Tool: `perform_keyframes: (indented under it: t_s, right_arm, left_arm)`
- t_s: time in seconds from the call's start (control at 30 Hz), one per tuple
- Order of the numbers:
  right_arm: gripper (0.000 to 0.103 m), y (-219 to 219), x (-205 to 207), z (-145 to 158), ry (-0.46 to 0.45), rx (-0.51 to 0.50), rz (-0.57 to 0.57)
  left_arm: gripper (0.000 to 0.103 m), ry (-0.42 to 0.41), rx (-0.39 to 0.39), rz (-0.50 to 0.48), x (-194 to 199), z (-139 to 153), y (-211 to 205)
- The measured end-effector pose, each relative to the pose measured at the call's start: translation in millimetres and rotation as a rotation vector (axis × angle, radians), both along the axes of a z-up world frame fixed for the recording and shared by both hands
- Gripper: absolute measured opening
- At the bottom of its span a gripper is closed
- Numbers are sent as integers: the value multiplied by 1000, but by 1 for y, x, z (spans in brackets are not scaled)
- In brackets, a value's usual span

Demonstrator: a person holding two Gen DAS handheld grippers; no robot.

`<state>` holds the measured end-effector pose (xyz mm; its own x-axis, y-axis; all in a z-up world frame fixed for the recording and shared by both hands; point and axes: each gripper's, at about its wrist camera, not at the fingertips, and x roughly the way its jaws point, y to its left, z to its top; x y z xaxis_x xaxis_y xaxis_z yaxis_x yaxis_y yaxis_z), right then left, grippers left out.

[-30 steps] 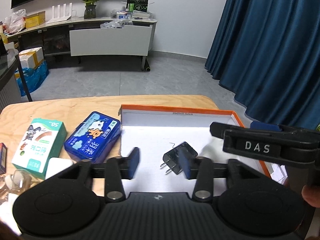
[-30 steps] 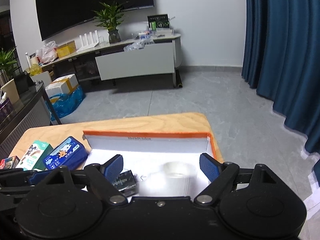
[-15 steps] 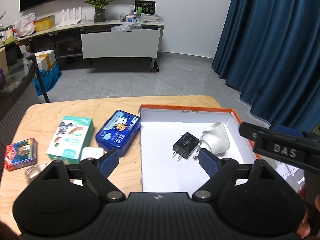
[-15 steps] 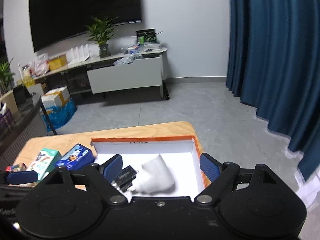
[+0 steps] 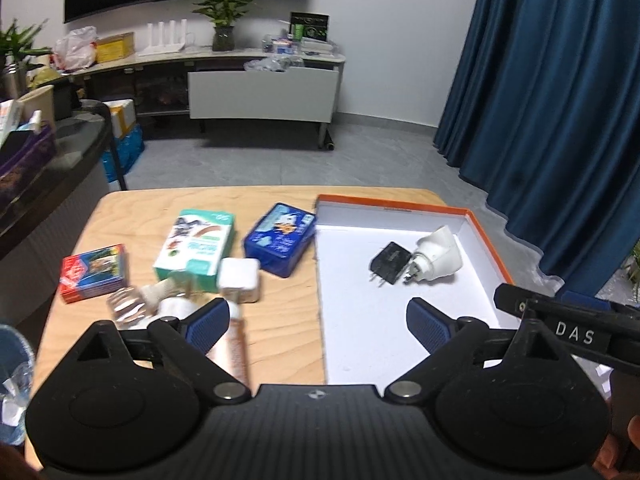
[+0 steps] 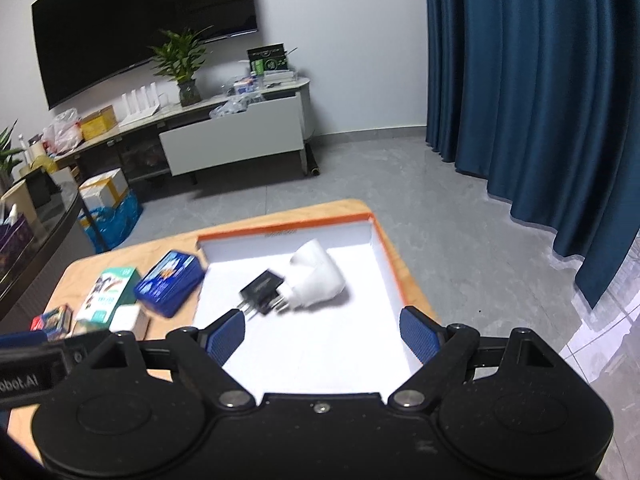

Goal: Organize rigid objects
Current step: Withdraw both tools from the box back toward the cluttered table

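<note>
An orange-rimmed white box lies on the right of the wooden table. Inside it lie a black plug adapter and a white plug, touching each other; both also show in the right wrist view, the black adapter and the white plug. My left gripper is open and empty, raised over the box's left edge. My right gripper is open and empty above the box. A blue tin, a green box, a white cube charger and a red card box lie left of the box.
A clear bottle and an orange tube lie near the table's front left. A dark side table stands left. Blue curtains hang right. A TV console stands at the far wall.
Both grippers have pulled back and up from the box. My left gripper opened and released the black adapter. The white plug now lies in the box beside it.
</note>
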<state>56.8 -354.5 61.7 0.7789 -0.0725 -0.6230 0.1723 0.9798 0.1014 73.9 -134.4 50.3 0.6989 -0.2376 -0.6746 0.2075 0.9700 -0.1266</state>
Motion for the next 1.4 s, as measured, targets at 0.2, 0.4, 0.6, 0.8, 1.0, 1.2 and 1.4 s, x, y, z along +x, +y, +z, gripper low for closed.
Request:
perform_keyframes:
  t_s: [0.2,0.4,0.6,0.8,1.0,1.2,1.4]
  right_arm:
    - [100,21,-12,0,3,3,43]
    - [100,41,-24,0,7,-9,83]
    - [100,61,-30,1,1,-27,116]
    - [100,76,-31,-1,5,-36,150]
    - [100,87,-28,-3,10,-44,182]
    - [100,92,-24,-8,23,-45,200]
    - [100,96,-22,-12,32,-39,207]
  left_arm:
    - [98,-8,9,40,-13,2,19]
    - [99,-17,18,62,-25,2,34]
    - [99,-41,33,91,-35,3,48]
    - [99,-34,30,118,-36,1,62]
    - [99,-26,26,135,-36,-2,69]
    - [99,-16,26,143,-34,-6,73]
    - [99,-7,29,145,-32,-9,74]
